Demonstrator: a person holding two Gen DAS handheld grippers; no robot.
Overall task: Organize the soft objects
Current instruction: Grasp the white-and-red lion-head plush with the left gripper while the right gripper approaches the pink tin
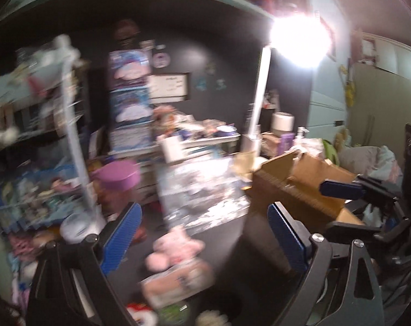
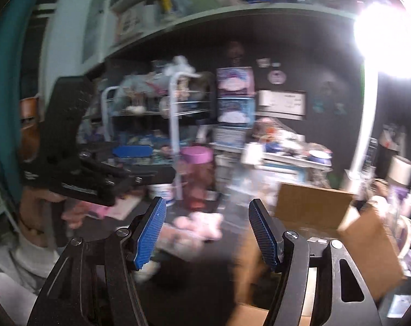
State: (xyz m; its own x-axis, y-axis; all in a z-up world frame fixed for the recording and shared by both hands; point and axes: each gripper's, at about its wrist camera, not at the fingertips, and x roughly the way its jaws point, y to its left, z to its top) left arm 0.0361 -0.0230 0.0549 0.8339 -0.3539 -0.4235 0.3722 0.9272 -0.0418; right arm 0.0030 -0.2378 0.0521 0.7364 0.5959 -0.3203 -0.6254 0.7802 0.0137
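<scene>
My left gripper (image 1: pixel 202 233) stands wide open with nothing between its blue pads, and my right gripper (image 2: pixel 208 233) is open too, somewhat narrower, also empty. No earlier view to compare, so I only report them as they stand.

The thing I am after, as I judge it, is the pink plush (image 1: pixel 175 247). In the left wrist view it lies low and centre, just below the gap between the pads, on the dark table (image 1: pixel 227 244), resting against a pale packet (image 1: pixel 178 282) beneath it in the frame. In the right wrist view the pink plush (image 2: pixel 198 226) sits mid-frame between the pads' line of sight, a little left of centre. Its long axis runs roughly left to right across both frames, so the jaws would straddle its short way if I come straight in. I read the left gripper as the nearer, since the toy looms larger there.

The cardboard box (image 1: pixel 300 187) stands to the right of the plush in both views, flaps up; probably the destination, though that is my guess.

Everything is badly smeared by motion. I cannot tell the toy's head from its limbs, the lamp (image 1: pixel 300 40) glares out the upper right, and the box's inside is hidden.
</scene>
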